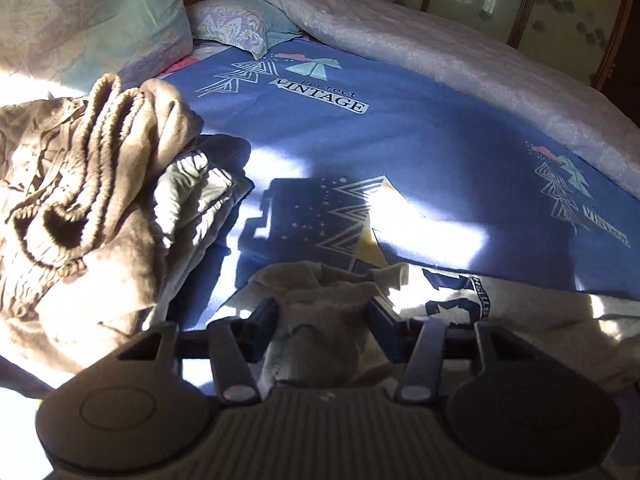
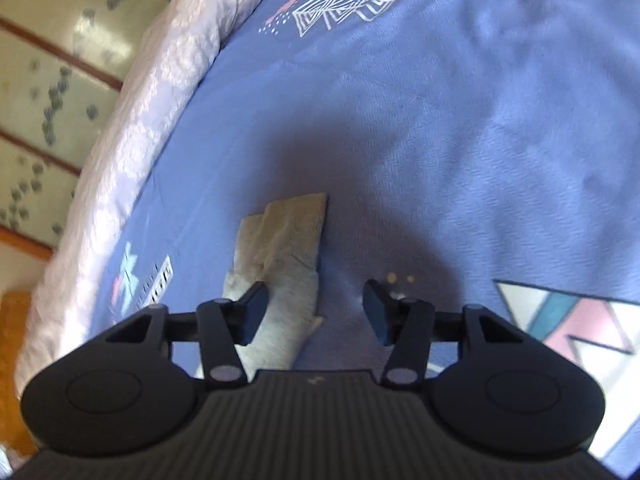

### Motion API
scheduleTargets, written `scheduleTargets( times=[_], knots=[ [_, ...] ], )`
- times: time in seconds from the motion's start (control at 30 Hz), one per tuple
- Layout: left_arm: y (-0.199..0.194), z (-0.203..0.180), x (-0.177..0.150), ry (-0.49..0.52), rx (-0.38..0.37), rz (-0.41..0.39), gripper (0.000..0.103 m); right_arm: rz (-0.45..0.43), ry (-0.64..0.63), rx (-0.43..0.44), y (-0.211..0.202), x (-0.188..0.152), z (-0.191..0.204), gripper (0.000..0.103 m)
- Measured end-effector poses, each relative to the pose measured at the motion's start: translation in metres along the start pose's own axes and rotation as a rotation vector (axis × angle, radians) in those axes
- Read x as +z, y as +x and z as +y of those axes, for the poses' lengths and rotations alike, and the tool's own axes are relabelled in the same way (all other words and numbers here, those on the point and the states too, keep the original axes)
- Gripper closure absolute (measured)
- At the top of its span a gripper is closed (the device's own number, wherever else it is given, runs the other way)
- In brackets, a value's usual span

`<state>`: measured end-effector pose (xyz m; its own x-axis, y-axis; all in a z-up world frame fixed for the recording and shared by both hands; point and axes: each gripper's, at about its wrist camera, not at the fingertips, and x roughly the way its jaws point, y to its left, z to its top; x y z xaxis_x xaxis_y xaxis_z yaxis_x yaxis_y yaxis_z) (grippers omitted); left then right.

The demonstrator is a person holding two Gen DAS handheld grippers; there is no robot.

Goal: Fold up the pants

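Blue printed bedsheet (image 1: pixel 420 152) fills both of your views, lit in patches by hard sunlight. No container shows in either view; everything lies straight on the sheet.

Nearest you in the left wrist view, your left gripper (image 1: pixel 322 316) has its jaws set wide with a bunched hump of the grey pants (image 1: pixel 320 300) rising between them. The fingers (image 1: pixel 264 316) sit close against the cloth on both sides, but you cannot tell whether they are actually pinching it. The pants are pale grey, wrinkled, with a dark blue printed patch to the right of the gripper, and they spread toward the right edge of the frame.

In the right wrist view, your right gripper (image 2: pixel 316 308) stands wide open and holds nothing. A narrow end of the pants (image 2: pixel 288 248) lies flat on the sheet, running under the left finger and stopping at a squared hem just ahead of it. Bare sheet lies between the jaws on the right side.

To the left of the left gripper sits a heap of brown fleece clothing (image 1: pixel 88 184) over a folded grey-white piece (image 1: pixel 192 192). Beyond the pants the sheet is open across its middle. Farther off, a pale quilt (image 1: pixel 440 52) borders the far side, with floral pillows (image 1: pixel 92 16) at the left corner and a wooden-framed panel (image 1: pixel 520 0) behind.
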<state>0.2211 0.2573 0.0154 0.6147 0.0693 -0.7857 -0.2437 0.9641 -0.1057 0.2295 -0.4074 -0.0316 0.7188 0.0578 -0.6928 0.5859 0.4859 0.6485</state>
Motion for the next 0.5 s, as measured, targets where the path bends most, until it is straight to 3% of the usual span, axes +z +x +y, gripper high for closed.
scheduleTargets(
  times=[0.03, 0.07, 0.17, 0.37, 0.5],
  knots=[
    [0.008, -0.003, -0.001, 0.011, 0.004, 0.010, 0.074, 0.045, 0.015, 0.039, 0.007, 0.000, 0.002, 0.068],
    [0.014, -0.004, -0.004, 0.011, 0.004, 0.019, 0.079, 0.090, 0.036, 0.064, 0.014, -0.001, 0.003, 0.092],
    [0.015, -0.001, -0.007, -0.021, 0.013, -0.001, 0.084, 0.065, -0.025, 0.050, 0.006, -0.002, 0.019, 0.096],
    [-0.019, 0.007, 0.004, -0.035, 0.010, -0.137, 0.086, -0.098, -0.100, 0.225, -0.069, 0.024, 0.067, 0.097],
    [-0.013, 0.007, 0.010, -0.074, -0.003, -0.128, 0.086, -0.155, -0.179, 0.208, -0.051, 0.051, 0.137, 0.096]
  ],
)
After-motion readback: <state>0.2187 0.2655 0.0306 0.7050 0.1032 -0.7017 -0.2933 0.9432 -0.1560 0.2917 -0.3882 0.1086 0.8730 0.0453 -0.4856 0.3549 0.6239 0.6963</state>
